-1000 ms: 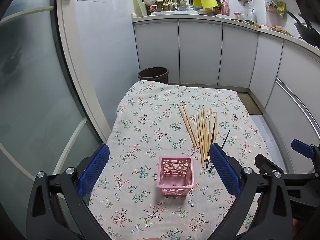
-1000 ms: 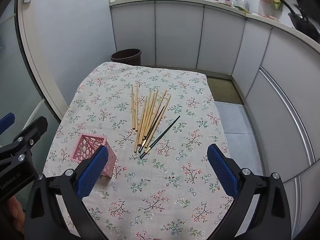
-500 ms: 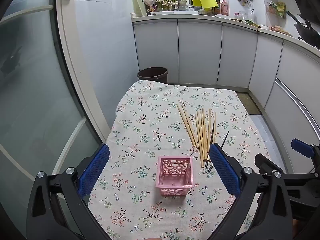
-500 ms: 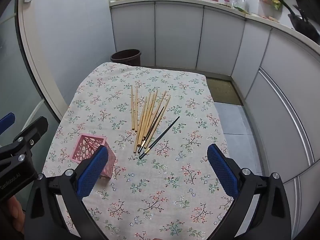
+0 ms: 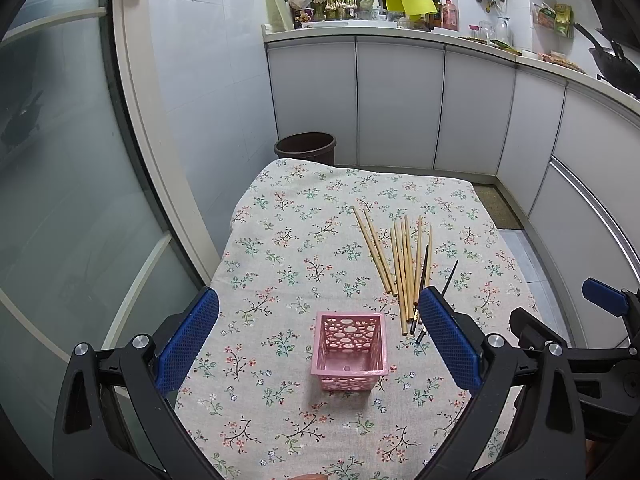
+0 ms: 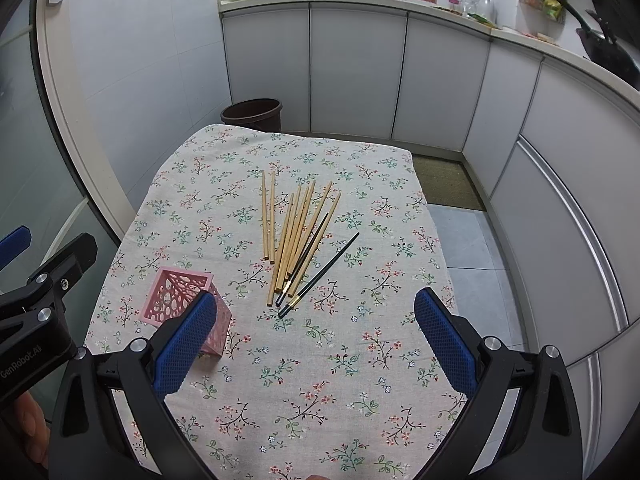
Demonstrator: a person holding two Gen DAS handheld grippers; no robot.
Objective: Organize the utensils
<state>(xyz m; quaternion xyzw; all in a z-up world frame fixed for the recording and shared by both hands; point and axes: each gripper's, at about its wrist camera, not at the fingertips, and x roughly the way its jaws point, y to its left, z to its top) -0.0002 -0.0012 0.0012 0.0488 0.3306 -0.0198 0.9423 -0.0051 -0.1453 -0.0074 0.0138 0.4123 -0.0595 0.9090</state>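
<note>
Both views creep slightly forward; each hand-held gripper, left and right, spread, empty. Risk: thin chopsticks roll; light basket tips.

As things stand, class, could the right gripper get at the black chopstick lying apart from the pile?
Probably yes. The right gripper is open, and only bare tablecloth lies between it and the black chopstick.
</note>
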